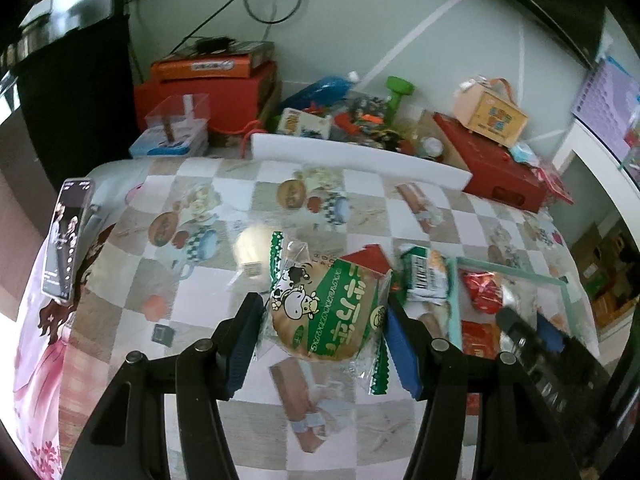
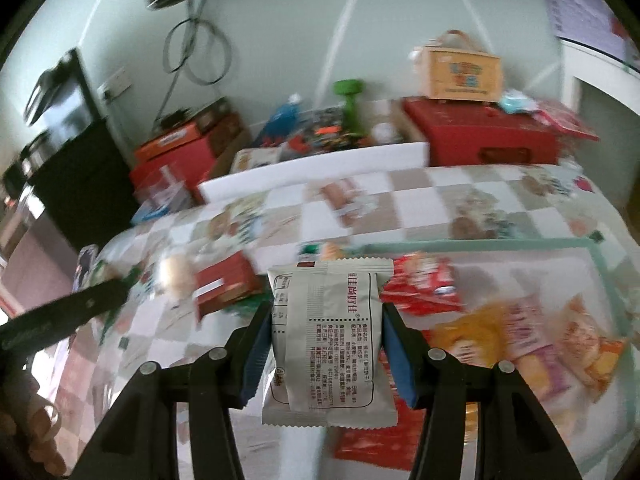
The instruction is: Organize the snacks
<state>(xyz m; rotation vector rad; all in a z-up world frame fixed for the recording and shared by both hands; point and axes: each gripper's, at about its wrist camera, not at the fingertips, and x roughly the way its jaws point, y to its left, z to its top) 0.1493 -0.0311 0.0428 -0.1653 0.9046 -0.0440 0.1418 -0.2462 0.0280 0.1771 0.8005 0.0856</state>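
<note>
My left gripper point(image 1: 322, 316) stands around a round bun in a clear and green wrapper with a cow print point(image 1: 326, 312); its blue pads touch both sides of the pack, which lies on the checkered tablecloth point(image 1: 200, 312). My right gripper point(image 2: 326, 322) is shut on a white snack packet with printed text point(image 2: 328, 340) and holds it above the table. A clear tray with a mint rim point(image 2: 600, 264) at the right holds red, yellow and orange snack packs point(image 2: 520, 340). It also shows in the left wrist view point(image 1: 516, 272).
A small red box point(image 1: 368, 258) and a green-white packet point(image 1: 424, 276) lie beside the bun. A phone point(image 1: 68, 240) stands at the table's left edge. Red boxes point(image 1: 496, 168), a white foam strip point(image 1: 360, 156) and clutter line the back by the wall.
</note>
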